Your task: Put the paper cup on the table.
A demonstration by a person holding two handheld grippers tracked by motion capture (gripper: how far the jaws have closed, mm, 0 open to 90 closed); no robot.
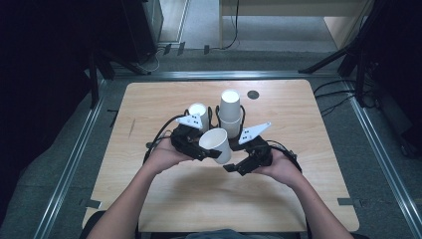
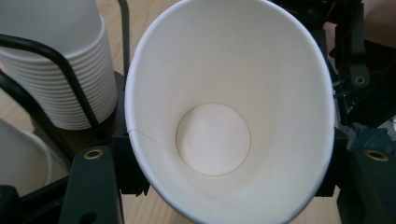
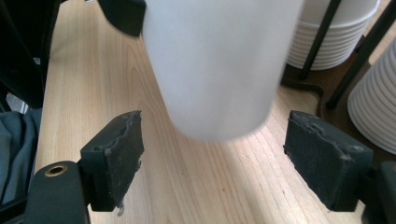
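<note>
High view: a single white paper cup [image 1: 216, 144] sits tilted just off the centre of the worktop [image 1: 149, 99], its mouth turned towards the person, and the left gripper [image 1: 201, 149] is clamped on its wall. In the left gripper view the cup's open mouth [image 2: 229, 107] faces the camera, with a black finger [image 2: 93, 186] pressed against each side. The right gripper [image 1: 234, 167] waits just at four o'clock of the cup, and in the right gripper view its fingers [image 3: 116, 154] stand wide apart, pads off the cup, whose closed end [image 3: 217, 65] hangs between and above them. At twelve o'clock of the cup, two inverted stacks of paper cups [image 1: 230, 112] stand in a black wire holder [image 1: 217, 115]; the shorter stack [image 1: 197, 113] is at eleven o'clock. By my reading, one cup has been drawn free of a stack and is held clear of the worktop. Setting it down, or passing it to the right gripper, is left to do.
</note>
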